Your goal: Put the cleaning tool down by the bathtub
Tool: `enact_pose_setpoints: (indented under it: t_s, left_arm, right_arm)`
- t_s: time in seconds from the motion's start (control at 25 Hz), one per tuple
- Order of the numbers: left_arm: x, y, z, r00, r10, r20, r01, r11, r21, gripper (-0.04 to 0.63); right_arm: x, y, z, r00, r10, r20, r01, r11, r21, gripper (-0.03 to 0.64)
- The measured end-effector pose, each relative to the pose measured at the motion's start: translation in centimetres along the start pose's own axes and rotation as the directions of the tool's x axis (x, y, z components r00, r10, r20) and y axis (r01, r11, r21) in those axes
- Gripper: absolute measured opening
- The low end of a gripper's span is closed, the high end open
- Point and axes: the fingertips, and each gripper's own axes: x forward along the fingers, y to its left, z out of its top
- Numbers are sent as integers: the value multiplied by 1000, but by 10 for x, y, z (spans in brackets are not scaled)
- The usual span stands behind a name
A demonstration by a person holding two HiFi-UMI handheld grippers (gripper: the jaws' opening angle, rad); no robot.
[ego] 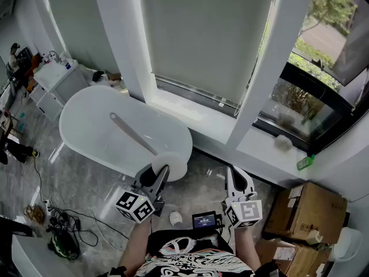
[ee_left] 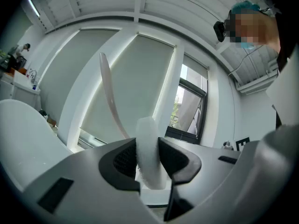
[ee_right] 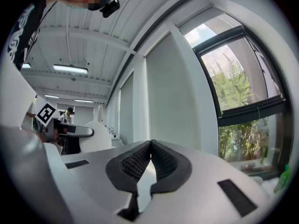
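Bathtub rim [ego: 75,105] lies by, perhaps under, the scrubber [ego: 136,135] clamped in left tool [ego: 155,175]; right tool [ego: 238,178] closed, empty.

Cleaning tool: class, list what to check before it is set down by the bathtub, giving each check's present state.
1. Left gripper shut on the cleaning tool: ok.
2. Right gripper shut with nothing in it: ok.
3. Tool resting by the bathtub: not ok, it is held up.
4. Handle apart from the tub rim: cannot tell.
5. Floor beside the tub in view: ok.
6. Cables apart from the tub: ok.
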Motion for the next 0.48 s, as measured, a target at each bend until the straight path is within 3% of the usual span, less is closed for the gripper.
enact_pose_setpoints:
  t_s: [0.16, 0.32, 0.48]
  left_arm:
    - [-5, -36, -4, 999, 15, 46, -18, 998, 67, 127]
    - [-6, -65, -14, 998, -34, 46, 32, 999, 31, 127]
    - [1, -82, -9, 996, -71, 60, 68, 996, 57, 127]
  right_arm:
    - [-32, -21, 13, 998, -15, 66, 19, 998, -58, 26]
    - [-54, -34, 7, 998, -38, 54, 40, 999, -27, 26]
    - [-62, -39, 10, 997, -36, 65, 39, 999, -34, 26]
